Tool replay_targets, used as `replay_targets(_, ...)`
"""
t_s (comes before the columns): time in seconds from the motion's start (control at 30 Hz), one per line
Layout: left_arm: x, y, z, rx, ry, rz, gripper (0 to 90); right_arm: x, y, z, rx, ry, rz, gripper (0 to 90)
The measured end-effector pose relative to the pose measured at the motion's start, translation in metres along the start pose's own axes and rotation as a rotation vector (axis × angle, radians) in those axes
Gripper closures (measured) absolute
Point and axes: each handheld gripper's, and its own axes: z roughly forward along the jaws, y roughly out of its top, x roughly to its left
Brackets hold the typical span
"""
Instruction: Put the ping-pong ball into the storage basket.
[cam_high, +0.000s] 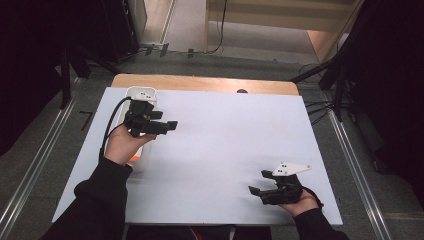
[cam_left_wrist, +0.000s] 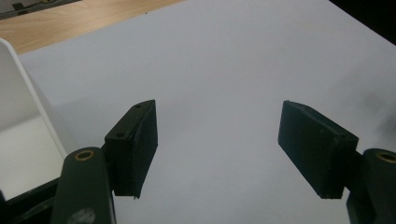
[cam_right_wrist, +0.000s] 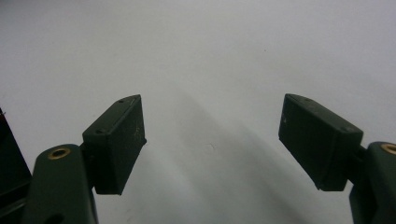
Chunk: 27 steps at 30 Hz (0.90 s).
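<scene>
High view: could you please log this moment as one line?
left tool: open, empty, beside white bin | right tool: open, empty, near table edge | white sheet: bare between tools

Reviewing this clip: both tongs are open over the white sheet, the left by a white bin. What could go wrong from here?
1. The left tongs hover right beside the white bin, whose wall shows at the edge of the left gripper view; a sideways swing could knock it.
2. The trailing cable loops over that bin and might snag its rim.
3. The right tongs sit near the white sheet's front edge and could catch it.
</scene>
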Motion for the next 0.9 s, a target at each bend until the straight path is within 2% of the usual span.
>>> replay_targets(0.1, -0.002, -0.002, 0.003, -0.008, -0.028, -0.006, 29.0, 0.000, 0.000, 0.000, 0.001, 0.001, 0.004, 21.5)
replay_targets(0.33, -0.006, -0.007, 0.006, -0.023, -0.050, -0.009, 29.0, 0.000, 0.000, 0.000, 0.000, -0.001, 0.005, 21.5)
replay_targets(0.53, -0.010, -0.012, 0.006, -0.020, -0.063, 0.012, 28.9, 0.000, 0.000, 0.000, 0.000, -0.001, 0.005, 21.5)
replay_targets(0.67, -0.012, -0.020, 0.008, 0.001, -0.081, 0.023, 28.9, 0.000, -0.001, 0.000, 0.001, -0.002, 0.001, 21.5)
replay_targets(0.9, -0.016, -0.035, 0.005, -0.013, -0.108, 0.022, 28.9, 0.000, -0.001, -0.001, 0.001, -0.002, 0.004, 21.5)
